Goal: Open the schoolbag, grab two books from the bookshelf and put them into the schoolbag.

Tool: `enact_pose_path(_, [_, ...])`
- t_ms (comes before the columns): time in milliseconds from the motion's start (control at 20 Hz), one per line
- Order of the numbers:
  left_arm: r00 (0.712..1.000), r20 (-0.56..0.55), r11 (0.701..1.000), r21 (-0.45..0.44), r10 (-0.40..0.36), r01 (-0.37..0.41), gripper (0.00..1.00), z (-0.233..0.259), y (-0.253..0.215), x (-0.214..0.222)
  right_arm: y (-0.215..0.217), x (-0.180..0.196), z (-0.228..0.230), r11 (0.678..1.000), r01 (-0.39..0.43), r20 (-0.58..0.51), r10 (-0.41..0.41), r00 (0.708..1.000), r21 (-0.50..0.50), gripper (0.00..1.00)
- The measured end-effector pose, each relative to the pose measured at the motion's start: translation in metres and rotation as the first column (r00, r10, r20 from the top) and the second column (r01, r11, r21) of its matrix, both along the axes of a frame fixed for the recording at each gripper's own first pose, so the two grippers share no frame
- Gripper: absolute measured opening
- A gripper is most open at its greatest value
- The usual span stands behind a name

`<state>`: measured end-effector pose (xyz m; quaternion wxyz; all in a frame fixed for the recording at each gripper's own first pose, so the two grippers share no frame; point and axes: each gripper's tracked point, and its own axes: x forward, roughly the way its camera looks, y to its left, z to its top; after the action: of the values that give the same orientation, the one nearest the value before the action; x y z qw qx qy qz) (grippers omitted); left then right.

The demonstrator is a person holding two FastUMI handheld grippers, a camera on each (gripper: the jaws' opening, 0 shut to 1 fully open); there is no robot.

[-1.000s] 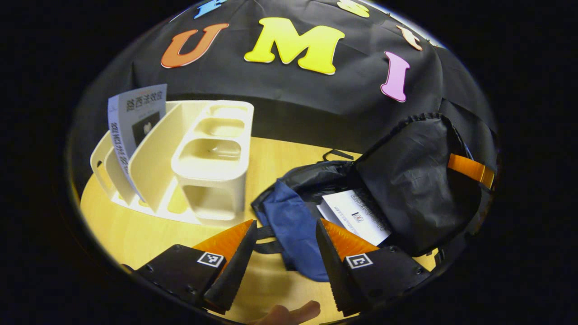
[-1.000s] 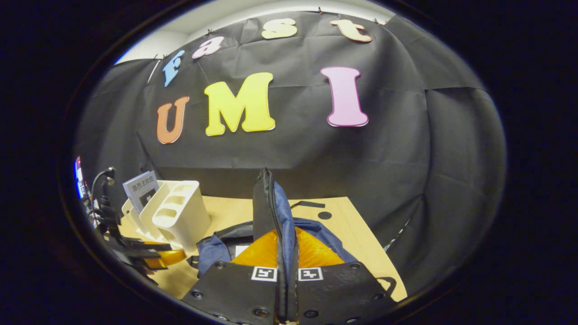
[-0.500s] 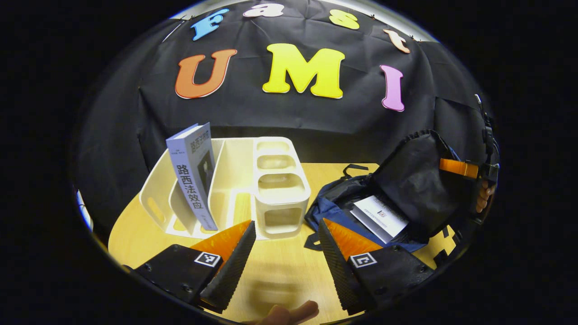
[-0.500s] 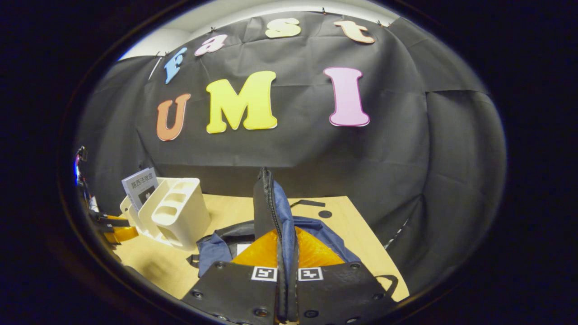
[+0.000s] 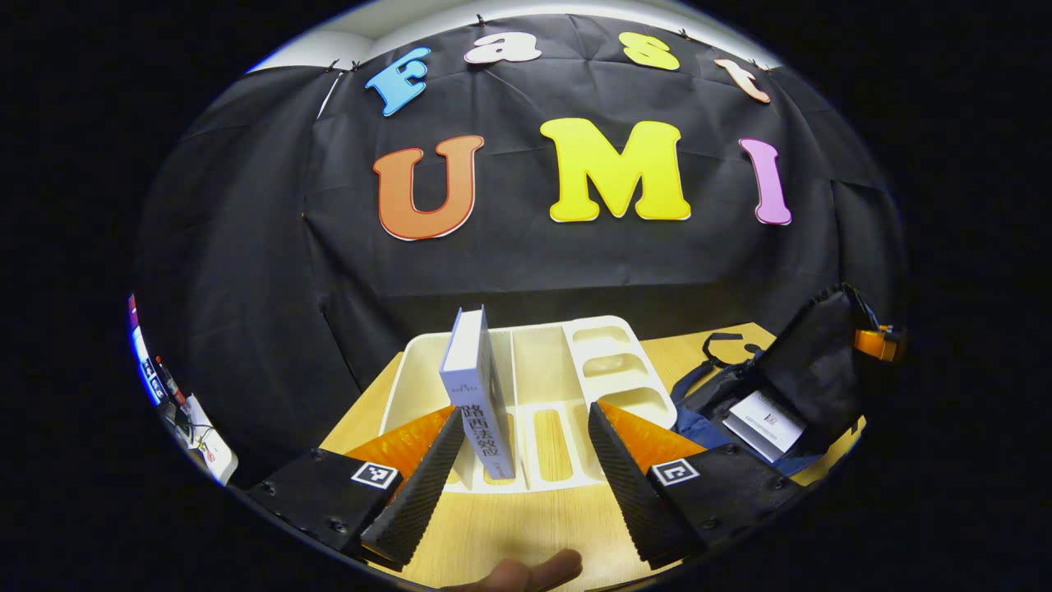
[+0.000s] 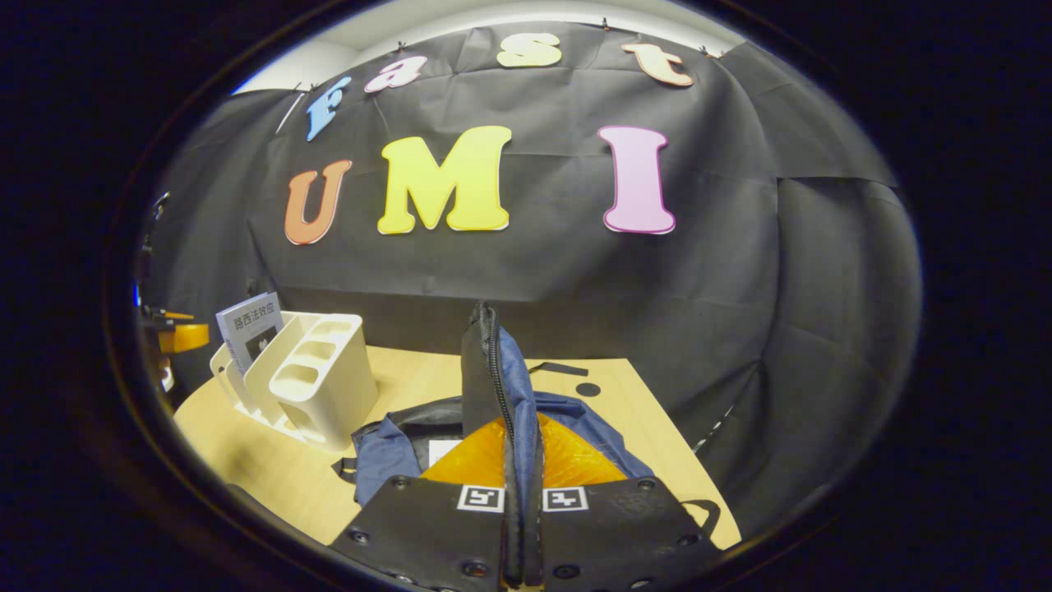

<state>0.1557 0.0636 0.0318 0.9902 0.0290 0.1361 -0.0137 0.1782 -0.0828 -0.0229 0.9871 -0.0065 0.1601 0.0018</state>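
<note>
A cream bookshelf point(image 5: 567, 386) stands on the wooden table with one upright book point(image 5: 479, 395) in a slot. My left gripper point(image 5: 519, 460) is open, facing the shelf, the book's spine just ahead between its fingers and apart from them. The blue and black schoolbag point(image 5: 764, 395) lies open at the right with a white book point(image 5: 764, 415) inside. My right gripper point(image 6: 522, 493) is shut on the bag's flap point(image 6: 486, 370), holding it upright. In the right gripper view the bookshelf point(image 6: 316, 378) and its book point(image 6: 246, 329) stand at the left, and the left gripper point(image 6: 182, 335) shows at the far left edge.
The wooden table point(image 6: 271, 469) ends at the right beside the bag, with a black strap point(image 6: 559, 368) and a dark round spot point(image 6: 588, 389) near the back. A fingertip point(image 5: 526, 569) shows at the bottom of the left gripper view. Cables and gear point(image 5: 185, 411) sit far left.
My left gripper has swung left from the bag to face the bookshelf, so the upright book now stands between its fingers. The right gripper has kept the flap raised.
</note>
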Motion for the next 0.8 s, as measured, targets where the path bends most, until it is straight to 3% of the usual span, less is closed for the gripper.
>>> enact_pose_path(150, [0.999,0.003,0.999,0.027,0.033,-0.033,0.98,0.024,0.020,0.029,0.000,0.003,0.003,1.000,-0.003,0.003,0.003,1.000,0.023,0.02])
enact_pose_path(300, [0.997,-0.071,1.000,-0.018,0.019,-0.020,0.97,0.028,0.026,0.061,0.004,0.005,0.002,1.000,-0.026,0.005,0.026,1.000,0.014,0.02])
enact_pose_path(450, [0.993,-0.113,0.999,-0.002,0.037,-0.038,0.97,0.035,0.039,0.090,0.002,0.006,0.000,0.999,-0.032,0.005,0.031,0.999,0.015,0.02])
enact_pose_path(550, [0.986,-0.155,0.998,0.007,0.056,-0.056,0.97,0.031,0.045,0.105,0.000,0.007,0.001,0.999,-0.034,0.008,0.034,0.999,0.023,0.05])
enact_pose_path(600, [0.982,-0.178,0.999,-0.001,0.053,-0.055,0.97,0.027,0.044,0.114,0.000,0.007,0.003,0.999,-0.036,0.010,0.035,0.999,0.024,0.02])
enact_pose_path(800, [0.961,-0.269,0.996,0.069,0.064,-0.047,0.98,0.007,0.053,0.136,-0.004,0.006,0.002,0.999,-0.033,0.013,0.032,0.999,0.040,0.02])
